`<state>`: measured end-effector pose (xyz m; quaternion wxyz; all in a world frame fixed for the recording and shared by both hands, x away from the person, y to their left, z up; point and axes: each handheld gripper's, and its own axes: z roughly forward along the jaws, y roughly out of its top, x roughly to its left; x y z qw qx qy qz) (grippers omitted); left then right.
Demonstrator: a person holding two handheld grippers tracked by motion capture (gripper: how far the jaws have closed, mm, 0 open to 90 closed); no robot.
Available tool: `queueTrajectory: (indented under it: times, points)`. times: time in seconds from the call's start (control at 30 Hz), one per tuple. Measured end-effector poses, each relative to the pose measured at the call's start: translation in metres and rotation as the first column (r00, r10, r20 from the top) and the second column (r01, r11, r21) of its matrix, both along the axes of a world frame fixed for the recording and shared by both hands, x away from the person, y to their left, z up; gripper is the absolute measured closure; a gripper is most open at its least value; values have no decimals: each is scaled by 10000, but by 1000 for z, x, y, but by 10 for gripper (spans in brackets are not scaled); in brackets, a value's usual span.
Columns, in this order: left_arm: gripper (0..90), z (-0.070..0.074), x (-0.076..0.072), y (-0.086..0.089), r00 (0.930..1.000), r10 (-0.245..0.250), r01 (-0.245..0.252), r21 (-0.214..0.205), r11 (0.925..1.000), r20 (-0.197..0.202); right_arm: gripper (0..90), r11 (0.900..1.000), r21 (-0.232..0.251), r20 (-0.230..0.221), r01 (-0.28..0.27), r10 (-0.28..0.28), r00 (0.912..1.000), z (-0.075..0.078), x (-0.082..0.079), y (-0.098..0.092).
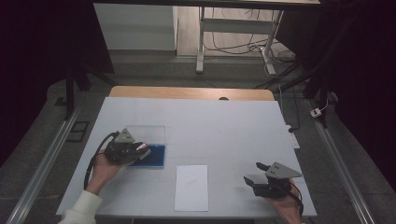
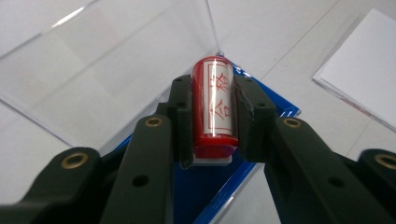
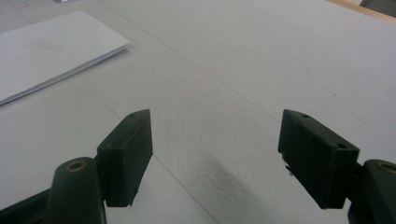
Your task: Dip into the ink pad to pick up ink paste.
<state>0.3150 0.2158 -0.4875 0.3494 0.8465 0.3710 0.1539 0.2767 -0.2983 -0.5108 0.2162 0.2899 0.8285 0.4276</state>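
So the left gripper (image 2: 212,114) is clamped on a little red stamp (image 2: 214,105), a cylinder with a white label and red characters running down it. Both pads press on its sides, and it lies lengthwise between them, pointing away from the camera. In the high view that same gripper (image 1: 142,150) sits at the left of the table, and the stamp (image 1: 144,148) is over the blue tray (image 1: 156,156) of a small case. Can't really tell whether it touches the tray or hangs just above it. The case's clear lid (image 2: 107,65) is flipped open and lies flat on the far side of the tray.

The right gripper (image 3: 215,156) is spread wide with nothing between its pads, just the white table (image 3: 261,56) below. In the high view it (image 1: 258,173) sits near the bottom right corner, well apart from the case.

Between the two there's a white sheet of paper (image 1: 191,187) lying flat near the front edge, just beside the tray.
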Motion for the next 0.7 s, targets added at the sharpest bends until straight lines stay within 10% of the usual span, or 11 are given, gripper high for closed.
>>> queueTrajectory:
  times: [0.7]
  points:
    - [701, -9, 4, -3, 9999, -11, 15, 238, 9997, -145, 258, 9999, 22, 45, 104, -104, 9999, 1, 0, -1]
